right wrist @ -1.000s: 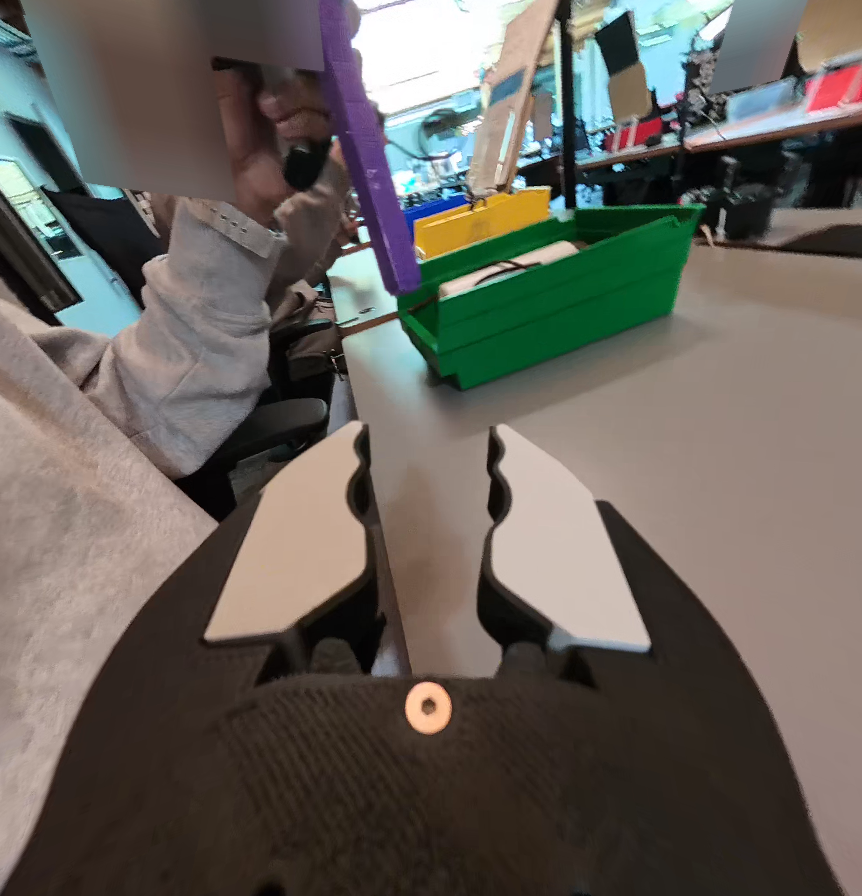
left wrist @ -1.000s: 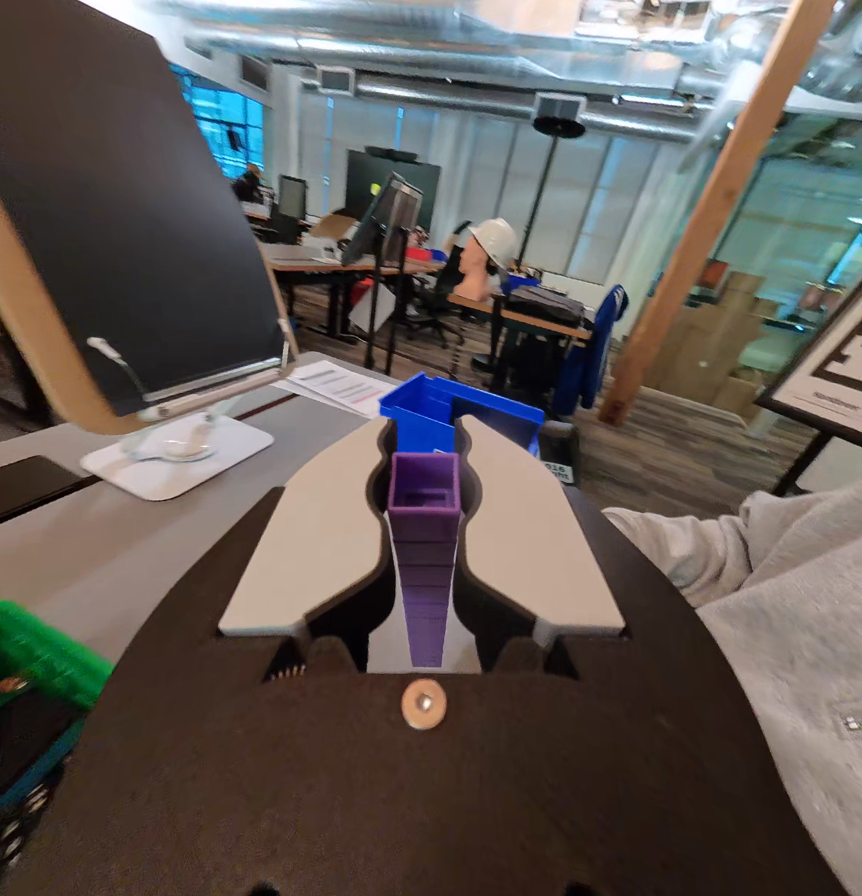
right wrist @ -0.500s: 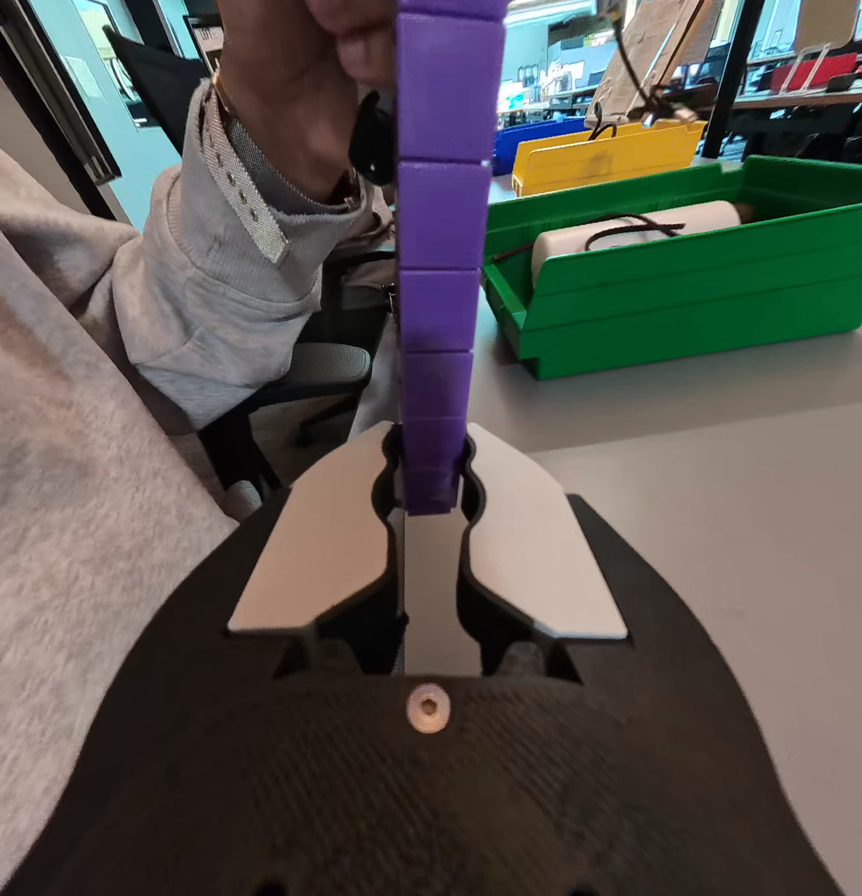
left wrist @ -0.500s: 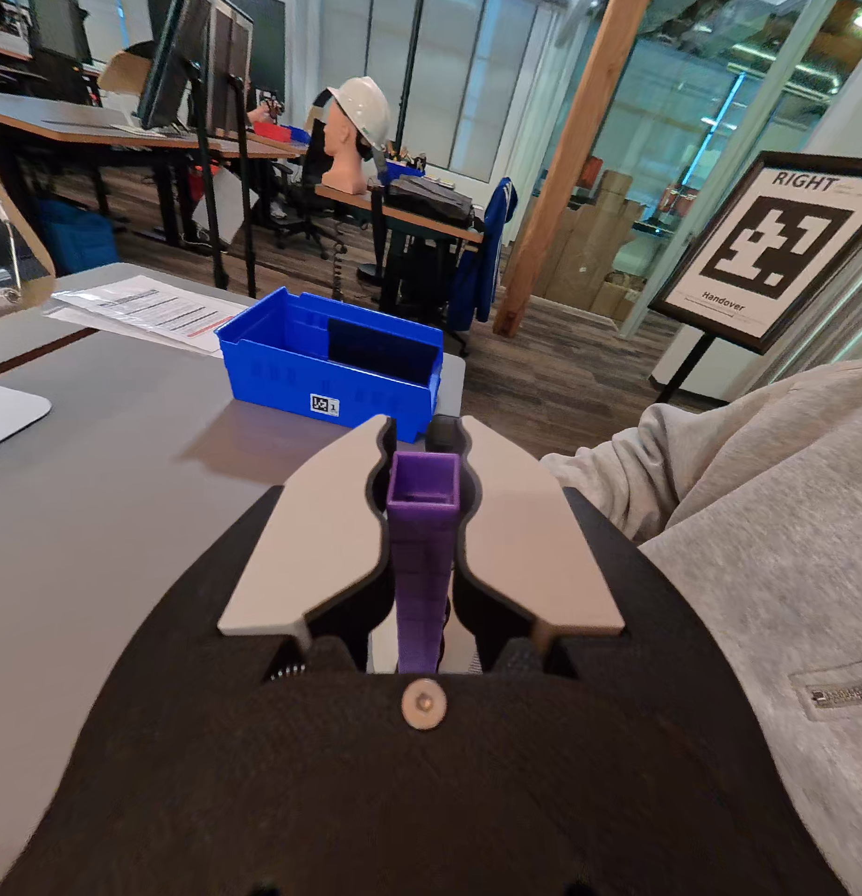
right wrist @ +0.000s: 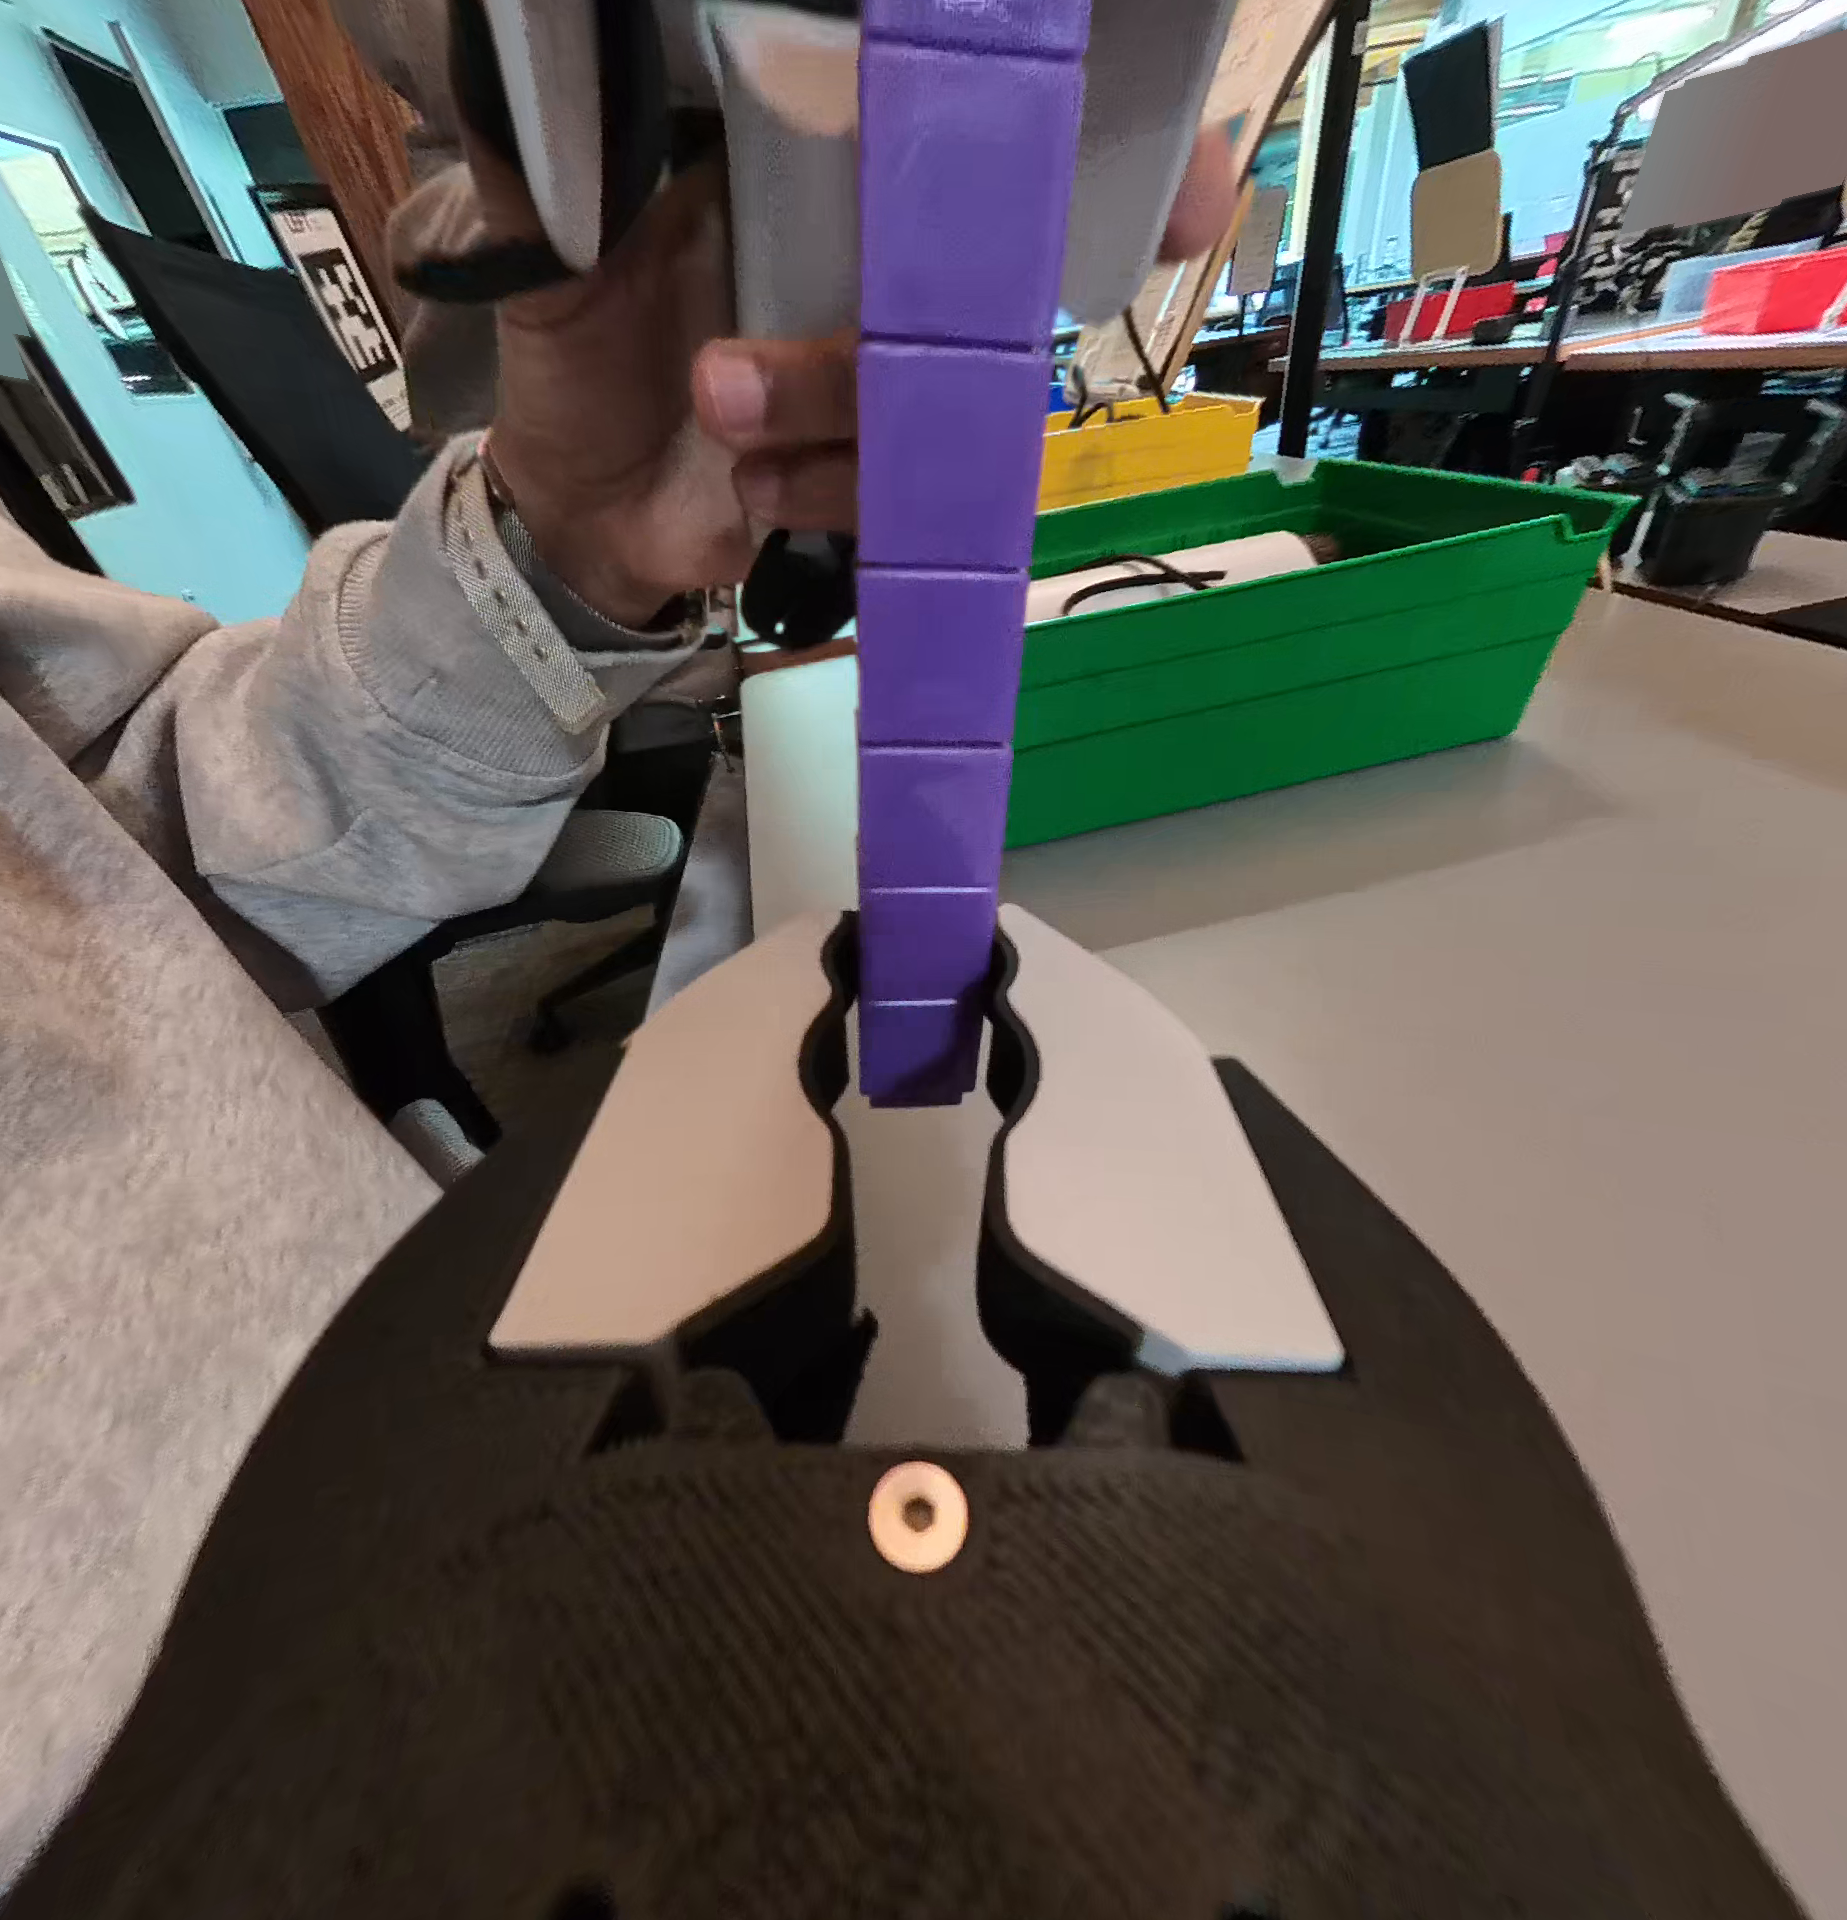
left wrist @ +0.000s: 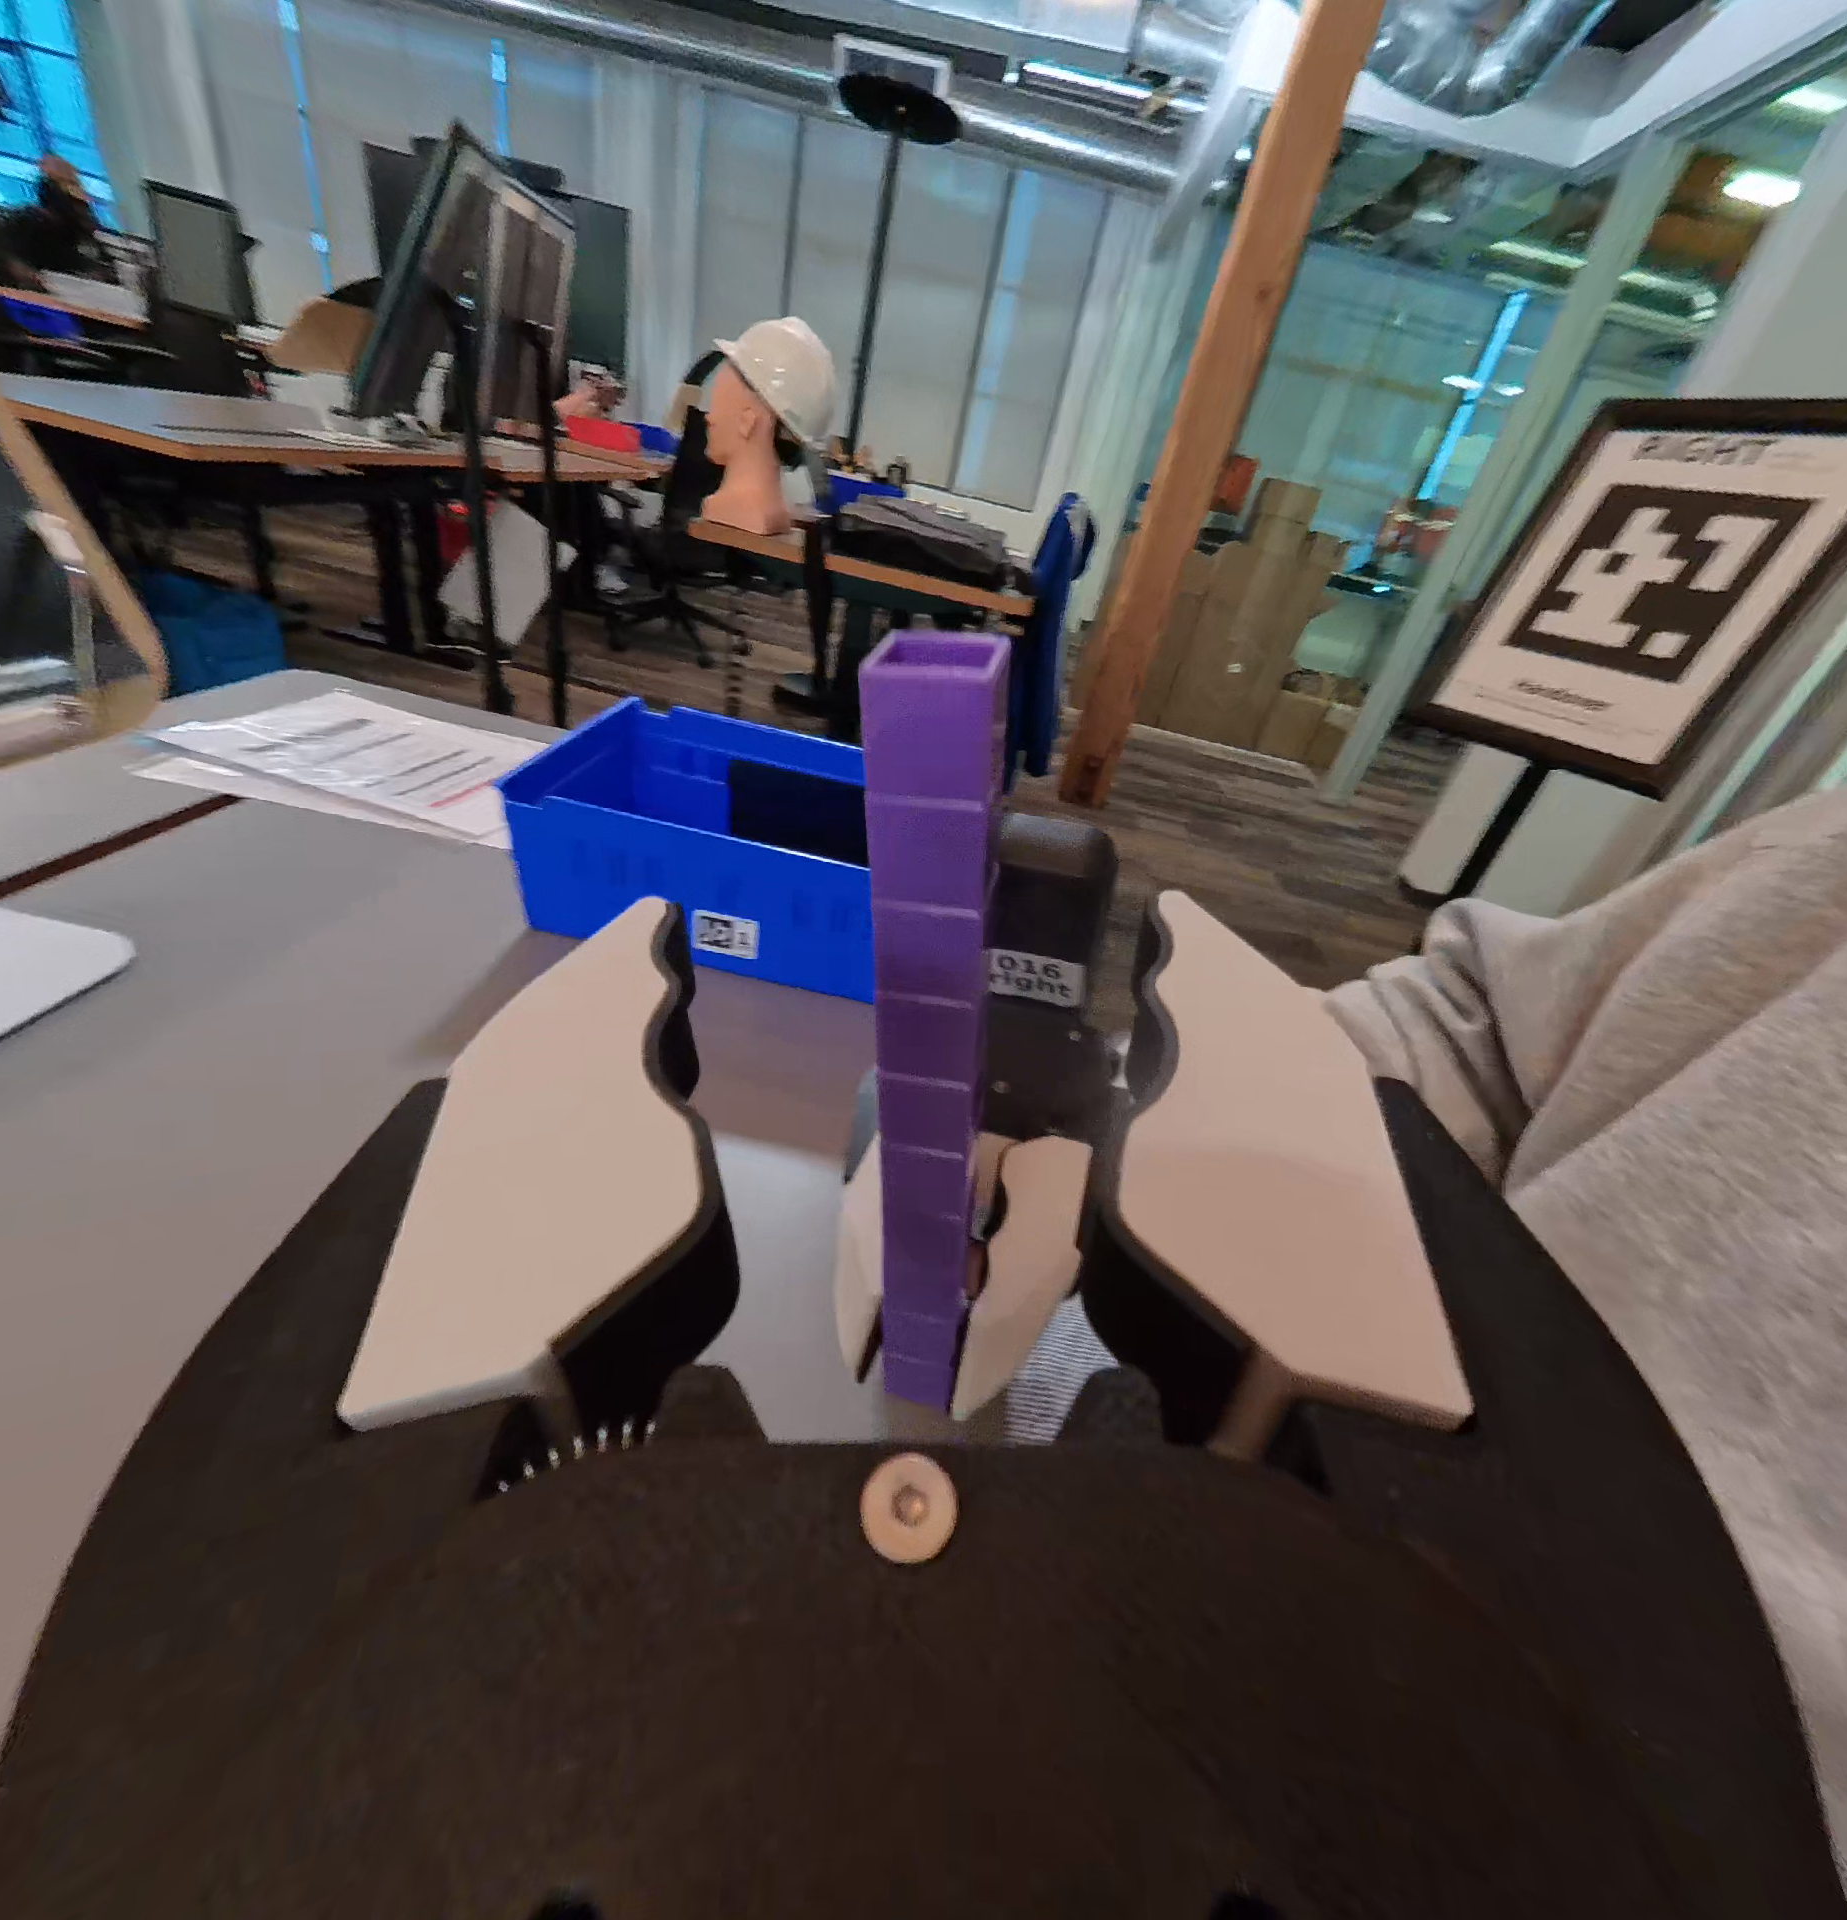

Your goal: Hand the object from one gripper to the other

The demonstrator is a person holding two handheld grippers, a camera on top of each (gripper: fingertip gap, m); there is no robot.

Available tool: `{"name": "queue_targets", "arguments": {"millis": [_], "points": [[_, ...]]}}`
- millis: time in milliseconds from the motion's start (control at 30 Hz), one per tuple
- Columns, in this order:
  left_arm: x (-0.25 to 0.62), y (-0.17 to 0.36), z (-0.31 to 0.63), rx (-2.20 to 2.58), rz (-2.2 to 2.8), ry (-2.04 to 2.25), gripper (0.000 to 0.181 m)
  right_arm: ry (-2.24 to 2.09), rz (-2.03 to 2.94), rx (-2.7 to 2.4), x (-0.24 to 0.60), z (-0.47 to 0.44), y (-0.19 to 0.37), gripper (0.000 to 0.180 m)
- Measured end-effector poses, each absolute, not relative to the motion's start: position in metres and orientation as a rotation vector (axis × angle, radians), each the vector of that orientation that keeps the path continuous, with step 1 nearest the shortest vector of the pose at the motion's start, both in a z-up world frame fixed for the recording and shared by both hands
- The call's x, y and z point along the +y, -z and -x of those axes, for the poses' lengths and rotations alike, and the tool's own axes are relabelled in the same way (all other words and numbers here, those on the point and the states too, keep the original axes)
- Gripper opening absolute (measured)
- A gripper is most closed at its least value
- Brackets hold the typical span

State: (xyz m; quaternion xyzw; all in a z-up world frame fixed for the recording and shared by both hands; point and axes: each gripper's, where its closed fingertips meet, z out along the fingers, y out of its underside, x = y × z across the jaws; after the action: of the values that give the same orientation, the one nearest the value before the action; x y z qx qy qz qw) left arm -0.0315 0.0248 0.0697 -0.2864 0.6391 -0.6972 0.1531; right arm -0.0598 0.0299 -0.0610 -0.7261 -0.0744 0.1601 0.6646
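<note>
The object is a long purple segmented square tube [left wrist: 929,987], standing upright. My right gripper [right wrist: 921,935] is shut on its lower end [right wrist: 924,997]. My left gripper [left wrist: 914,914] is open, with the jaws spread wide on either side of the tube and not touching it. In the left wrist view the right gripper's fingers [left wrist: 1033,1226] clamp the tube's bottom between my left fingers. In the right wrist view the left gripper's finger [right wrist: 545,125] shows blurred at the top beside the tube, held by a hand [right wrist: 628,478].
A grey table [left wrist: 223,1091] carries a blue bin [left wrist: 680,842] and papers [left wrist: 347,758] ahead of the left gripper. A green bin [right wrist: 1262,686] with a white roll and a yellow bin [right wrist: 1147,447] stand beyond the right gripper. Grey sleeves [left wrist: 1677,1195] flank both views. About 15 centimetres separates my left fingertips from my right.
My right gripper moved in and shut on the tube's lower end. My left gripper then opened and let go of the tube, which now stands free between its jaws.
</note>
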Motion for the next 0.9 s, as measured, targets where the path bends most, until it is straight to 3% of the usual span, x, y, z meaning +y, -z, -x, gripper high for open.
{"name": "queue_targets", "arguments": {"millis": [100, 267, 433, 900], "points": [[0.012, -0.066, 0.039, 1.870, 0.756, 2.137, 0.064, -0.357, 1.630, -0.149, 0.024, 0.054, 0.059, 0.023], [0.009, -0.073, 0.037, 1.771, 0.746, 2.226, 0.053, -0.371, 1.669, -0.158, 0.023, 0.058, 0.066, 0.023], [0.021, -0.079, 0.034, 1.683, 0.761, 2.205, 0.025, -0.380, 1.719, -0.188, 0.026, 0.067, 0.076, 0.023], [0.021, -0.057, 0.046, 2.039, 0.774, 1.928, 0.025, -0.398, 1.851, -0.241, 0.018, 0.066, 0.090, 0.023]]}}
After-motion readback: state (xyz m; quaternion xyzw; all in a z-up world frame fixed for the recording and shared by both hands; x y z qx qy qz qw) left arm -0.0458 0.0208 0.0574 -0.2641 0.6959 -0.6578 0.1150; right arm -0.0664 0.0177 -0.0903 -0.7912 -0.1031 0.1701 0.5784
